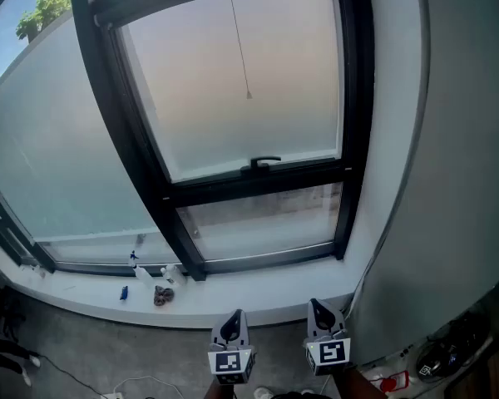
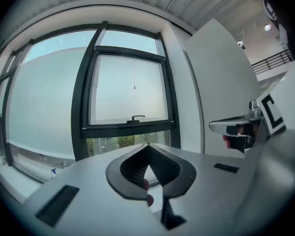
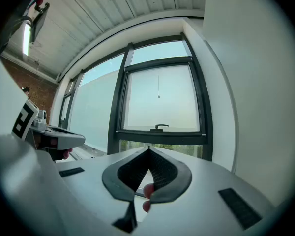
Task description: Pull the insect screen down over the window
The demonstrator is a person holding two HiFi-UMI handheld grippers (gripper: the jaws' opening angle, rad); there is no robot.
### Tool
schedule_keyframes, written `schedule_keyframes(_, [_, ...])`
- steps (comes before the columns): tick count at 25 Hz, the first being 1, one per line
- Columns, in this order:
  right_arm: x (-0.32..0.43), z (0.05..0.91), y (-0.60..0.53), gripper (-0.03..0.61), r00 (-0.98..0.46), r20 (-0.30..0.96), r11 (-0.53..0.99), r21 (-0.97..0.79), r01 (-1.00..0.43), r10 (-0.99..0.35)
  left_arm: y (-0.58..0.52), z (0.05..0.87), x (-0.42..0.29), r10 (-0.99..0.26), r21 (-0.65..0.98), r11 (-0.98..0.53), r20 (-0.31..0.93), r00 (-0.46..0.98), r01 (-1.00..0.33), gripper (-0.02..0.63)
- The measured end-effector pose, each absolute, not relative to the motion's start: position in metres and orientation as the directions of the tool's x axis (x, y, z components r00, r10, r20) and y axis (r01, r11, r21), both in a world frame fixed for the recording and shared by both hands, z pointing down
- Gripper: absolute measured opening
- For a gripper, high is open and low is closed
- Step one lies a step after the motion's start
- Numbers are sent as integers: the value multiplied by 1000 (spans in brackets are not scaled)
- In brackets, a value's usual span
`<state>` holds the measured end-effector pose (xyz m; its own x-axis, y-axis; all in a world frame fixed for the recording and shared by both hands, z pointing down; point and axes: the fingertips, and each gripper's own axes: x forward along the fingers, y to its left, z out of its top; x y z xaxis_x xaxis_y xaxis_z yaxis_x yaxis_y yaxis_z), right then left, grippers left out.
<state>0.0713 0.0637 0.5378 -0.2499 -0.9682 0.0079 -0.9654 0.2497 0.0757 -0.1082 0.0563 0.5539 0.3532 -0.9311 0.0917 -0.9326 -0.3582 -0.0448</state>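
The pale, matte insect screen point(image 1: 233, 81) covers the upper part of the black-framed window point(image 1: 355, 98). Its slim black bottom bar with a curved handle point(image 1: 264, 163) sits above a strip of clear glass, and a thin cord point(image 1: 241, 48) hangs down its middle. Below the front edge of the smooth white sill point(image 1: 266, 302), the grey left gripper point(image 1: 231, 329) and right gripper point(image 1: 320, 314) hover side by side, their ribbed black jaws pressed together on nothing.

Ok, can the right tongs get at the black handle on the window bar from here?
Probably yes: nothing stands between the right tongs and the handle. They hang shut, low by the sill, so they must rise and open.
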Motion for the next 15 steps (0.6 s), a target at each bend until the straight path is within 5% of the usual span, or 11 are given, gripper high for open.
schedule_keyframes(15, [78, 543, 77, 2, -270, -2, 270, 55, -961, -963, 73, 566, -107, -939, -27, -324, 133, 318, -946, 2])
